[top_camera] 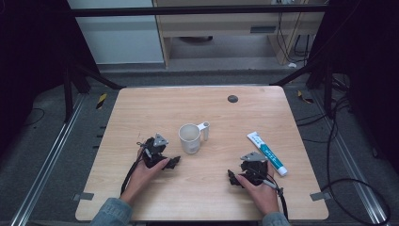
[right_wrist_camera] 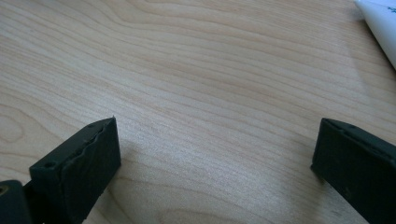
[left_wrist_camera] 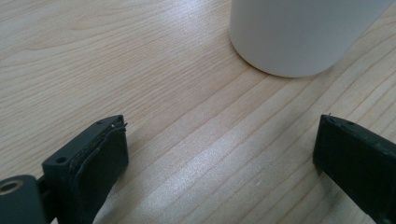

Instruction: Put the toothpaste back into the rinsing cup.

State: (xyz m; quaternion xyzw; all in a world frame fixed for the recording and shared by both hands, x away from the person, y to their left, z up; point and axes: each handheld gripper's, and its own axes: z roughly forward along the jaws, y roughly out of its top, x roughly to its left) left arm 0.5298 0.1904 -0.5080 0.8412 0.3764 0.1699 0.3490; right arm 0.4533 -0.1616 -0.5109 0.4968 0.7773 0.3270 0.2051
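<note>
- White mug [top_camera: 190,138], upright and empty, near the middle of the wooden table, handle pointing right and slightly far; seen close up as a plain white rounded wall [left_wrist_camera: 299,35] in the left gripper view
- White toothpaste tube [top_camera: 267,153] with teal print, lying flat at the right, slanted from far-left to near-right; a white corner [right_wrist_camera: 379,25] in the right gripper view

one white mug [top_camera: 190,138], one toothpaste tube [top_camera: 267,153], two tongs.
</note>
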